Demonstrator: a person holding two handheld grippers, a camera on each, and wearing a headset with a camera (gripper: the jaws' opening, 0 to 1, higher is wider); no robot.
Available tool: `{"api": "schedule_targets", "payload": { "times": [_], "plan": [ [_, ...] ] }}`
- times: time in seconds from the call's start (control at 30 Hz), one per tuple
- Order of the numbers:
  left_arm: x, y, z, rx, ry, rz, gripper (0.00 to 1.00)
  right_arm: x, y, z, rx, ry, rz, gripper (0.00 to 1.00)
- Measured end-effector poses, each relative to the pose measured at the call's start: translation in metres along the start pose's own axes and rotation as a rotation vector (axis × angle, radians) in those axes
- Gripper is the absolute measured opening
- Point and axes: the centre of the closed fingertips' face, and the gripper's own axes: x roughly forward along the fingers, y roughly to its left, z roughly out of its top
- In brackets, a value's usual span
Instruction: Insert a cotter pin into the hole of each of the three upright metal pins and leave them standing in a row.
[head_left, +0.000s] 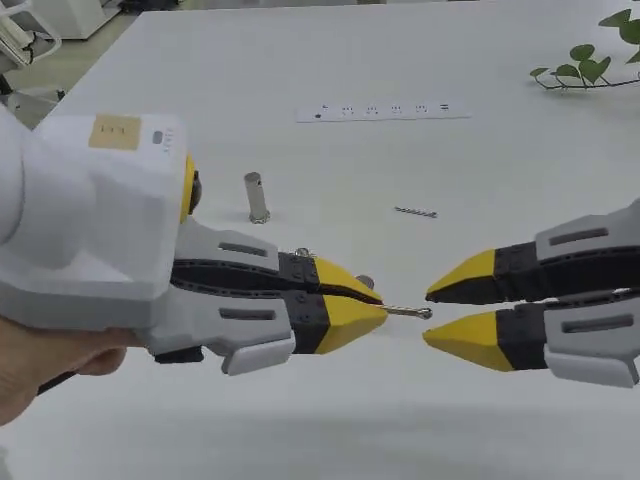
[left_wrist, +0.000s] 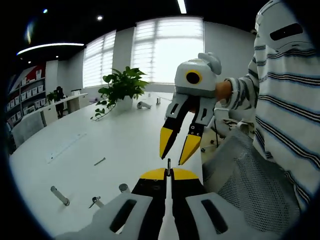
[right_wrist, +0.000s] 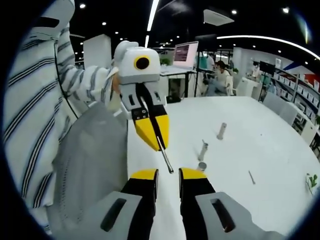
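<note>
Our left claw (head_left: 380, 306) is clenched on a cotter pin (head_left: 408, 312). The pin's free end pokes right into the gap of our right claw (head_left: 428, 315), which is spread wide and seems clear of it. We judge the pin light, thin, stiff and slippery, best pinched near one end. Both claws lie level, tip to tip, above the table (head_left: 500, 180). A metal pin (head_left: 257, 197) stands farther off to the left, and a spare cotter pin (head_left: 415, 211) lies farther off.

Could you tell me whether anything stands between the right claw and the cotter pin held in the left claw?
Nothing visible does: the cotter pin juts from the shut left claw straight toward the open right claw.
</note>
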Motion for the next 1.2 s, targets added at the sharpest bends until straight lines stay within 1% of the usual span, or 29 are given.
{"api": "schedule_targets", "payload": {
  "times": [0.17,0.3,0.47,0.57,0.67,0.77,0.93,1.2],
  "plan": [
    [0.002,-0.003,0.004,0.047,-0.01,-0.022,0.0,0.001,0.005,0.001,-0.013,0.007,0.022,0.16],
    [0.003,-0.005,0.003,0.066,-0.007,-0.04,0.0,0.003,0.009,0.0,-0.023,0.017,0.037,0.14],
    [0.003,-0.006,0.005,0.073,-0.016,-0.058,0.0,0.004,0.011,-0.002,-0.033,0.027,0.057,0.11],
    [0.003,-0.006,0.004,0.078,-0.013,-0.062,0.0,0.005,0.012,-0.003,-0.036,0.034,0.068,0.08],
    [0.003,-0.008,0.004,0.081,-0.012,-0.074,0.0,0.004,0.012,-0.005,-0.046,0.043,0.074,0.06],
    [0.002,-0.009,0.003,0.089,-0.012,-0.079,0.0,0.005,0.014,-0.005,-0.05,0.048,0.084,0.06],
    [0.003,-0.008,0.001,0.092,-0.002,-0.08,0.0,0.006,0.012,-0.005,-0.054,0.054,0.088,0.06],
    [0.005,-0.005,-0.01,0.068,0.04,-0.091,0.0,0.008,0.012,-0.008,-0.062,0.077,0.091,0.05]
  ]
}}
